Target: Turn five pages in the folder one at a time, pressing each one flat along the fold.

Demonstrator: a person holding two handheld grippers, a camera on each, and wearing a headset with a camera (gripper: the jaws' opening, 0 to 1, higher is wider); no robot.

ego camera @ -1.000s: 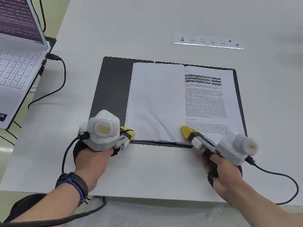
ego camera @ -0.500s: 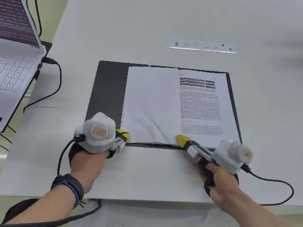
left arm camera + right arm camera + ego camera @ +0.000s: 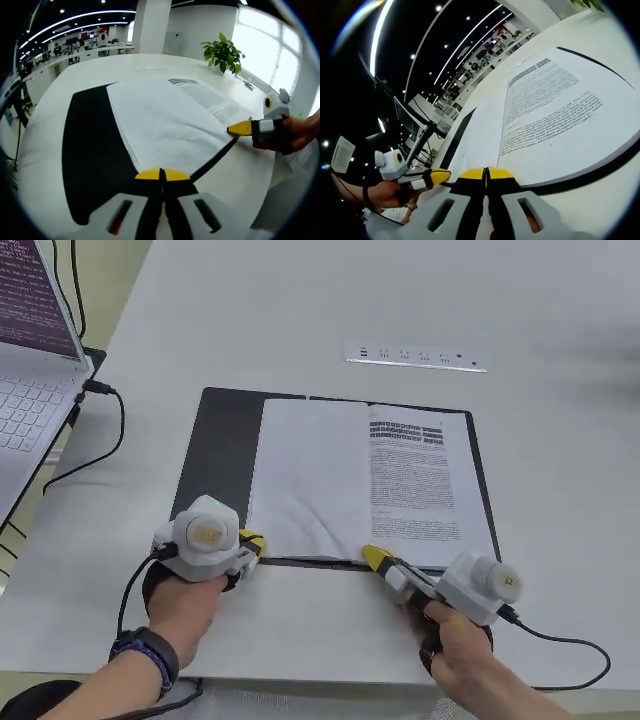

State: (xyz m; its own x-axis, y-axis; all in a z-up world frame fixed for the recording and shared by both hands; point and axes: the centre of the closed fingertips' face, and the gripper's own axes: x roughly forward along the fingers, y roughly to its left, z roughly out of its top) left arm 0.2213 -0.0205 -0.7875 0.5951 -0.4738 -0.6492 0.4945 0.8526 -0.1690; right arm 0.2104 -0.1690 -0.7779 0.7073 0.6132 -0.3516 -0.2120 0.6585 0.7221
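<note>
Lying (folder): folder (image 3: 215, 460) was open flat on the white table (image 3: 300, 300), its near edge just in front of both grippers.
Left gripper: left gripper (image 3: 250, 540) sat at the folder's near edge, by the bottom left corner of the blank page (image 3: 305, 480); cannot tell if it touched.
Right gripper: right gripper (image 3: 375, 556) sat at the near edge, tip close to the fold, below the printed page (image 3: 415, 480).
Left jaws: closed, yellow tips together, nothing between them (left gripper view).
Right jaws: closed as well, tips together, holding nothing (right gripper view).
Folder look: matte black cover, rectangular; a wide black strip was bare to the left of the blank page.
Pages: thin white paper; left one blank and a bit wrinkled, right one dense black text.
Grippers look: white bodies, yellow pointed tips, each trailing a black cable.
Around: laptop (image 3: 30, 350) far left with a black cable (image 3: 105, 430); flat power strip (image 3: 415, 356) beyond the folder; potted plant (image 3: 222, 52) in the left gripper view.
In the way: nothing lay on the pages.
</note>
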